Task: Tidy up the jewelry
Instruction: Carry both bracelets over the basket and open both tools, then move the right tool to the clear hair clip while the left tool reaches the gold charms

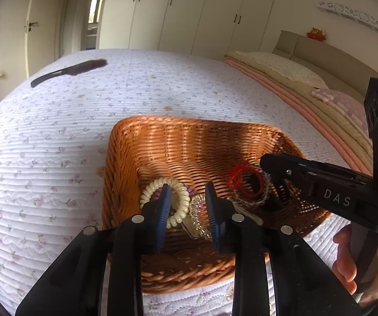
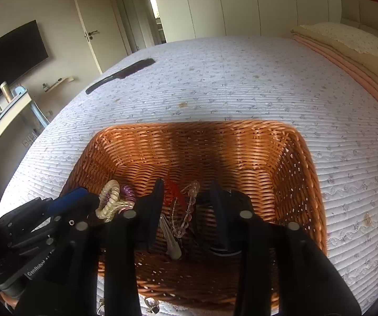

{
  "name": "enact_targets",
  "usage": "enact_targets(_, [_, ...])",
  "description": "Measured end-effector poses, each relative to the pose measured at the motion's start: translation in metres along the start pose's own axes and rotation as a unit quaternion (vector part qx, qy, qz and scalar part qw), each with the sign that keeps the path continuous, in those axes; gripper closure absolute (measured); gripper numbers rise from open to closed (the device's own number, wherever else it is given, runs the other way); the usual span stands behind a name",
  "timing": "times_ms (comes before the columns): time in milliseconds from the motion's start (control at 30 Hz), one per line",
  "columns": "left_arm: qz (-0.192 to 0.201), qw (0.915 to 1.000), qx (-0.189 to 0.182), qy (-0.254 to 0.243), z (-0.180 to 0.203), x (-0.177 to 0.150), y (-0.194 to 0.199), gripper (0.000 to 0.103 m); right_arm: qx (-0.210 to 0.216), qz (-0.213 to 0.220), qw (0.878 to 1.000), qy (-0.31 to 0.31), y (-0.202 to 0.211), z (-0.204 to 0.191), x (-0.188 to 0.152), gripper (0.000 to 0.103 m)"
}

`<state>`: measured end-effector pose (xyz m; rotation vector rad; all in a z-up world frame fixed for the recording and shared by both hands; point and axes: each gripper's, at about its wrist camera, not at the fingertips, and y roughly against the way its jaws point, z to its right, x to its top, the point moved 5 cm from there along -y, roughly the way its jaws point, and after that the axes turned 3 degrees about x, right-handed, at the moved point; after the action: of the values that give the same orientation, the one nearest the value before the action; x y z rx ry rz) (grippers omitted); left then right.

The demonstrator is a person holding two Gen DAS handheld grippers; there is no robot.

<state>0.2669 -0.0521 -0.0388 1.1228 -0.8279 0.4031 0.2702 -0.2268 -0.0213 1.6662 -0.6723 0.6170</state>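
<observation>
Lying lengthwise toward the camera, a silver hair clip (image 2: 171,239) sits between the right gripper's (image 2: 187,187) spread fingers.

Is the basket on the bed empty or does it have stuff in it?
Not empty. The basket holds a cream coil hair tie, a red cord, a clear bead bracelet and a hair clip.

Baskets: one wicker basket (image 1: 141,142) (image 2: 289,158)
Coil hair ties: two, one cream (image 1: 181,197) (image 2: 108,197), one purple (image 2: 128,193)
Red cords: one (image 1: 237,177)
Clear bead bracelets: at least one (image 2: 189,210)
Combs: one (image 1: 67,72) (image 2: 120,75)
Grippers: two, left gripper (image 1: 187,197), right gripper (image 2: 187,197)
Rings: one (image 2: 152,304)
</observation>
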Motion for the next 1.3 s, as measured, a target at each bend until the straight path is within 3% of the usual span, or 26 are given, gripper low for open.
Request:
enact_targets(67, [0.013, 0.9999, -0.006, 0.001, 0.003, 0.002, 0.013, 0.061, 0.005, 0.01, 1.0, 0.001, 0.012, -0.002, -0.002, 0.061])
enact_targets(433, [0.079, 0.9961, -0.027, -0.028, 0.033, -0.003, 0.122, 0.054, 0.025, 0.056, 0.998, 0.025, 0.11, -0.015, -0.039, 0.06])
enact_targets(567, [0.094, 0.9949, -0.028, -0.021, 0.033, -0.023, 0.16, 0.048, 0.05, 0.049, 0.997, 0.033, 0.144, -0.024, -0.084, 0.06])
enact_targets(700, [0.084, 0.9961, -0.017, -0.017, 0.028, -0.052, 0.18, 0.048, 0.072, 0.007, 0.996, 0.062, 0.156, -0.038, -0.151, 0.06])
enact_targets(900, [0.05, 0.9986, -0.018, 0.005, 0.02, -0.09, 0.179, 0.048, 0.085, -0.038, 0.99, 0.11, 0.158, -0.059, -0.226, 0.059])
enact_targets(1100, [0.002, 0.9998, -0.001, 0.017, 0.012, -0.109, 0.147, 0.048, 0.083, -0.079, 0.98, 0.162, 0.145, -0.073, -0.25, 0.06])
enact_targets(1167, [-0.012, 0.9997, -0.005, 0.02, 0.01, -0.112, 0.135, 0.05, 0.064, -0.079, 0.978, 0.18, 0.144, -0.074, -0.254, 0.06])
enact_targets(1200, [-0.02, 0.9996, -0.009, 0.019, 0.011, -0.113, 0.129, 0.05, 0.055, -0.079, 0.977, 0.188, 0.141, -0.075, -0.255, 0.062])
enact_targets(1233, [-0.028, 0.9994, -0.01, 0.016, 0.012, -0.114, 0.122, 0.05, 0.055, -0.081, 0.976, 0.193, 0.14, -0.075, -0.256, 0.072])
enact_targets(1300, [-0.039, 0.9992, -0.005, 0.007, 0.016, -0.113, 0.11, 0.05, 0.052, -0.084, 0.976, 0.192, 0.136, -0.073, -0.254, 0.082])
